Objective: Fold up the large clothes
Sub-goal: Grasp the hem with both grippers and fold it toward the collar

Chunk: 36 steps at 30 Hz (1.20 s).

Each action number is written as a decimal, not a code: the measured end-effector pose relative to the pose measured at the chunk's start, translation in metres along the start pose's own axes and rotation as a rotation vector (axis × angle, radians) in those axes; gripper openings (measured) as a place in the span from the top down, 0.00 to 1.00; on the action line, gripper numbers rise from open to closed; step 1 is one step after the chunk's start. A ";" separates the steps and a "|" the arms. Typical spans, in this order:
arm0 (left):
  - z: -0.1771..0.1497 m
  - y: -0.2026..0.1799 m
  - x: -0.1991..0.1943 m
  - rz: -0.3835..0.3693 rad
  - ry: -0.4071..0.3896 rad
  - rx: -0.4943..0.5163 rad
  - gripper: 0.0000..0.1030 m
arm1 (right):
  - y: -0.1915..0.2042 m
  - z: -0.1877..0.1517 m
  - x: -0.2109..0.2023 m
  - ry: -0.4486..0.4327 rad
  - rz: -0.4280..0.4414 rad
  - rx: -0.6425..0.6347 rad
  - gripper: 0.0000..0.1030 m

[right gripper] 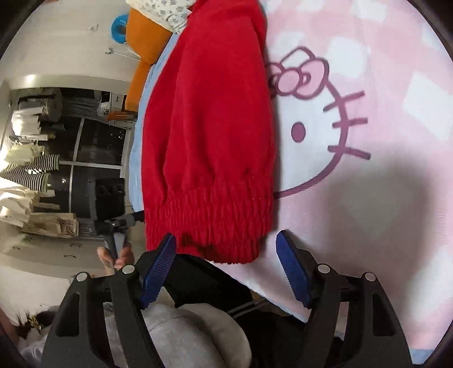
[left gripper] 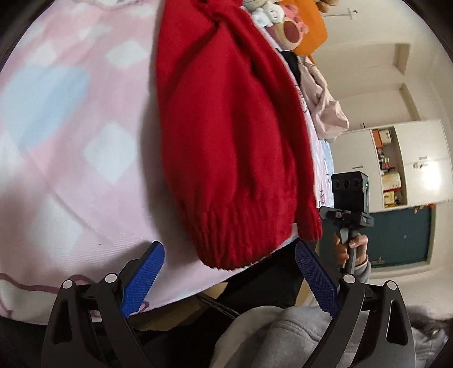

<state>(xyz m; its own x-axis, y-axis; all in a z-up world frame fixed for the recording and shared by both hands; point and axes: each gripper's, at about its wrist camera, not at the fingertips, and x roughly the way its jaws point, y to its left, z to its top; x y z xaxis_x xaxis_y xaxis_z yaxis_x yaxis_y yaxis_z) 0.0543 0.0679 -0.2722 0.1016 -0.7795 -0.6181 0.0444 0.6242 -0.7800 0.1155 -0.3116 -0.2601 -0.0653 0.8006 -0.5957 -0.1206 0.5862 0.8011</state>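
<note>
A red knit sweater lies folded in a long strip on the pink patterned bedsheet, its ribbed hem nearest me at the bed's edge. My left gripper is open, with its blue fingers either side of the hem and clear of it. From the right wrist, the sweater lies beside a cartoon cat print on the sheet. My right gripper is also open; its fingertips flank the ribbed hem without pressing it. A hand holds the right gripper's handle beyond the bed edge.
Plush toys and an orange cushion sit at the bed's far end, with a pale pink garment beside the sweater. A white cabinet stands behind. A grey hooded sleeve fills the foreground. Hanging clothes line the room's side.
</note>
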 end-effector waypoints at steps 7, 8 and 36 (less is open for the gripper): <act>0.004 0.002 0.015 -0.089 -0.031 -0.031 0.08 | 0.002 0.011 0.014 0.013 0.040 -0.002 0.28; 0.004 0.003 0.017 -0.104 -0.036 -0.041 0.08 | 0.001 0.011 0.016 0.014 0.046 -0.001 0.28; 0.191 -0.082 -0.039 -0.321 -0.016 -0.125 0.63 | 0.095 0.161 -0.052 -0.101 0.230 -0.045 0.65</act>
<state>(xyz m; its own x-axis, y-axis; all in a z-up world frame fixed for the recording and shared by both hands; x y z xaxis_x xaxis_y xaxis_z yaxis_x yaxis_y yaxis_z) 0.2362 0.0569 -0.1653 0.1181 -0.9335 -0.3386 -0.0456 0.3355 -0.9409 0.2670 -0.2771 -0.1436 0.0030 0.9218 -0.3876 -0.1578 0.3831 0.9101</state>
